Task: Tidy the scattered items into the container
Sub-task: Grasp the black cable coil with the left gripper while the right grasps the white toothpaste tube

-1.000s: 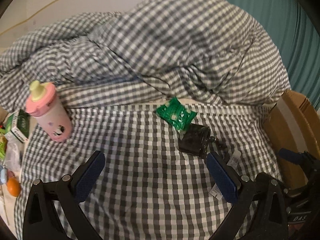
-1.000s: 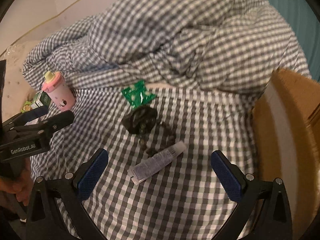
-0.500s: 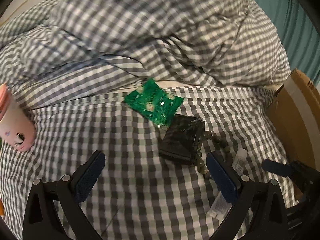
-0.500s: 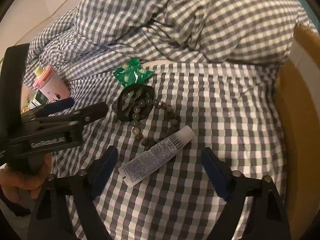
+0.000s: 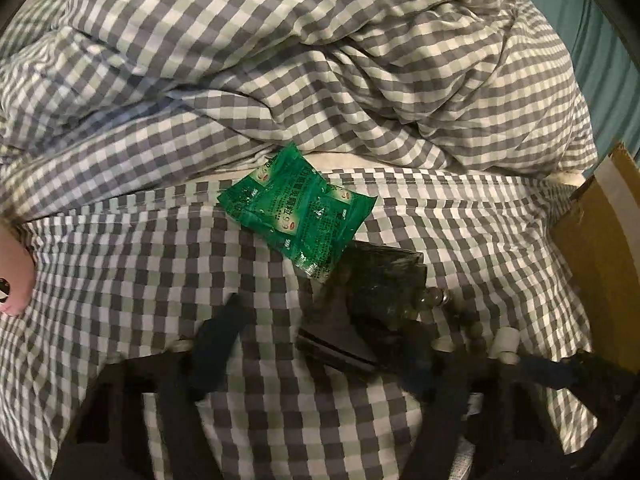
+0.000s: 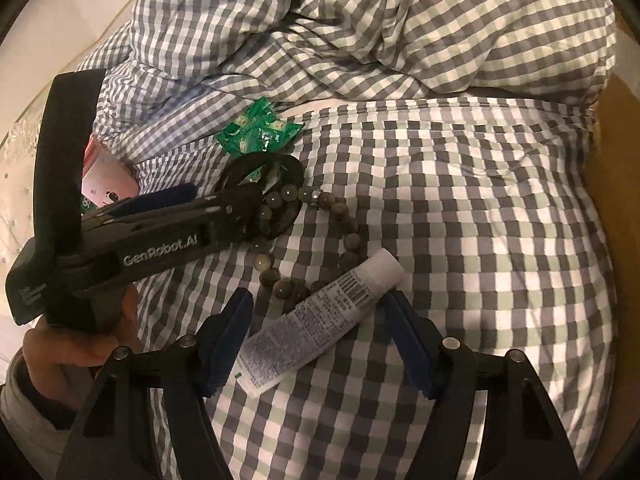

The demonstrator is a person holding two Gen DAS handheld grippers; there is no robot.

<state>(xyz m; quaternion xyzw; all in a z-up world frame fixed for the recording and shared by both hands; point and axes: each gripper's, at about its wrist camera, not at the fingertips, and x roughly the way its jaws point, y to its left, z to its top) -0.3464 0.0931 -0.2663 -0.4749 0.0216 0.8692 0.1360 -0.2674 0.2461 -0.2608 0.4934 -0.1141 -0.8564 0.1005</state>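
Observation:
On the checked bed sheet a green sachet [image 5: 296, 220] leans on a black glossy case [image 5: 380, 284], with a string of dark beads [image 6: 348, 220] beside it. My left gripper [image 5: 312, 348], blurred, is low over the case and its jaws are closing. The case lies partly between them, and the left finger stands clear of it. From the right wrist view, the left gripper [image 6: 224, 200] reaches onto the case [image 6: 280, 172]. A white tube [image 6: 320, 320] lies slantwise between the fingers of my right gripper [image 6: 320, 340], whose jaws are closing around it without a clear squeeze.
A cardboard box [image 5: 600, 248] stands at the right edge of the bed. A bunched checked duvet [image 5: 320, 60] fills the back. A pink cup [image 6: 108, 176] stands at the left behind the left gripper, held by a person's hand [image 6: 80, 344].
Both grippers have come down closer to the sheet and their jaws have narrowed. The left one slid right toward the black case, so the pink cup left its view. The tube now sits between the right fingers.

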